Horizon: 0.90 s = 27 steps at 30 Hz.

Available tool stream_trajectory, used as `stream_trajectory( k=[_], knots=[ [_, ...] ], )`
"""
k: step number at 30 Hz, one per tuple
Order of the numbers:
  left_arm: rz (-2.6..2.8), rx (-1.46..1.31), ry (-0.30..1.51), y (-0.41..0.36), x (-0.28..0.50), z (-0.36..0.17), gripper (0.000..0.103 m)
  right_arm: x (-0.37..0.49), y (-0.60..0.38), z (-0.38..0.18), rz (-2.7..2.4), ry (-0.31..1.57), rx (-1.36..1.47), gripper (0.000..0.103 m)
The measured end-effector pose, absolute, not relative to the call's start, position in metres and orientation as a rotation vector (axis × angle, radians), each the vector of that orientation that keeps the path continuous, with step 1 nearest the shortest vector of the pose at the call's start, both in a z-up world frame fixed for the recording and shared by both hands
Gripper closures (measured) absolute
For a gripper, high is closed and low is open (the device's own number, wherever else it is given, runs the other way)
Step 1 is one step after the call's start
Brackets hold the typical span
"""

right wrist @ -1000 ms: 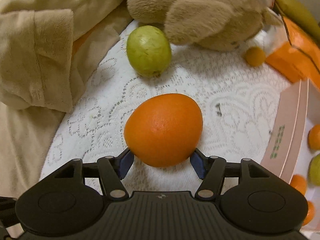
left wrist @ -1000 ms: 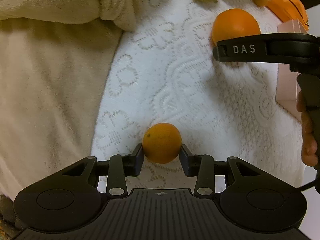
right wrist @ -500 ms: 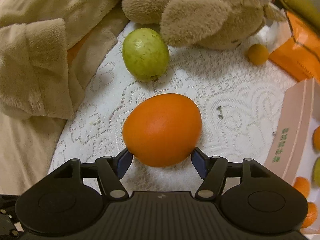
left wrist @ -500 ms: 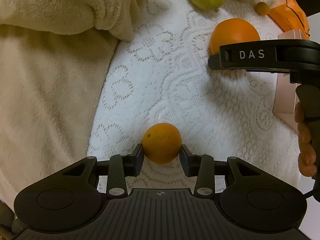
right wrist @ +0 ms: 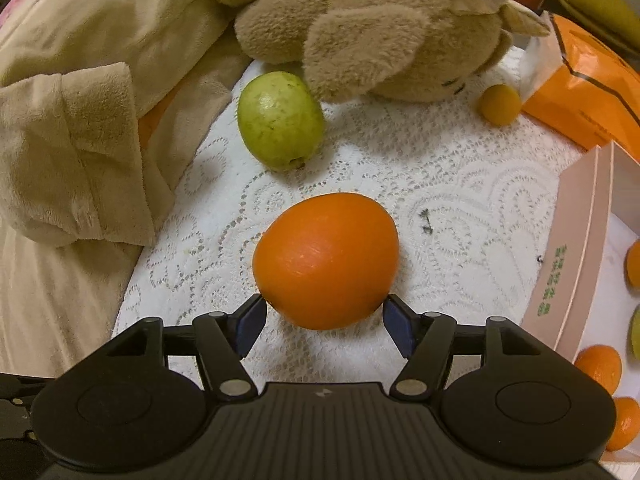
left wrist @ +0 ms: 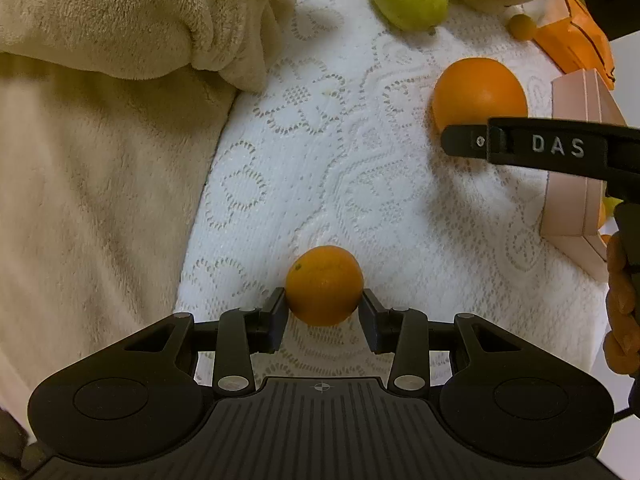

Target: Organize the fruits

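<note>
My left gripper (left wrist: 324,304) is shut on a small orange (left wrist: 324,291) just over the white lace cloth (left wrist: 320,160), with a pad on each side. My right gripper (right wrist: 325,314) is shut on a large orange (right wrist: 326,260), its blue pads (right wrist: 252,322) against the lower flanks. The left wrist view shows that large orange (left wrist: 480,92) at the upper right, half hidden by the right gripper's black body. A green guava (right wrist: 280,120) and a small yellow-orange fruit (right wrist: 500,104) lie further back on the cloth.
A pink box (right wrist: 576,248) at the right holds several oranges (right wrist: 600,364) and a green fruit. A plush toy (right wrist: 380,32) and an orange bag (right wrist: 580,80) border the far side. A beige blanket (left wrist: 100,140) covers the left. A hand (left wrist: 620,312) grips the right gripper's handle.
The cloth, guava and plush toy have slid a little lower in both views, and the right view has tilted slightly. Each orange keeps its place between its pads.
</note>
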<state>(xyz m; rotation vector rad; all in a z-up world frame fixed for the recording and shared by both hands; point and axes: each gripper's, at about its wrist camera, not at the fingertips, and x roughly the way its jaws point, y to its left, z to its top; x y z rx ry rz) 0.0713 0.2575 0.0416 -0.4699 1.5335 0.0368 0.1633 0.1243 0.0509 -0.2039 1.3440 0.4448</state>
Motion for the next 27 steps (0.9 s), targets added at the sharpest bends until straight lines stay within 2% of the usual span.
stream_trajectory(
  k=[11,16,21,22,23,25,27],
  knots=[
    [0.045,-0.495,1.503,0.259,0.073,0.043,0.060,0.145,0.113,0.074,0.525,1.215,-0.194,0.038],
    [0.042,-0.497,1.490,0.259,0.074,0.046,0.060,0.162,0.121,0.076,0.504,1.216,-0.210,0.038],
    [0.080,-0.539,1.432,0.269,0.075,0.048,0.060,0.163,0.127,0.099,0.412,0.856,-0.492,0.038],
    [0.088,-0.545,1.421,0.269,0.077,0.048,0.060,0.165,0.127,0.097,0.373,0.778,-0.567,0.041],
    [0.091,-0.550,1.412,0.270,0.078,0.047,0.060,0.169,0.127,0.093,0.327,0.720,-0.625,0.050],
    [0.091,-0.562,1.399,0.271,0.080,0.045,0.060,0.184,0.123,0.080,0.249,0.682,-0.683,0.059],
    [0.083,-0.573,1.392,0.272,0.083,0.042,0.060,0.206,0.115,0.067,0.222,0.722,-0.648,0.059]
  ],
)
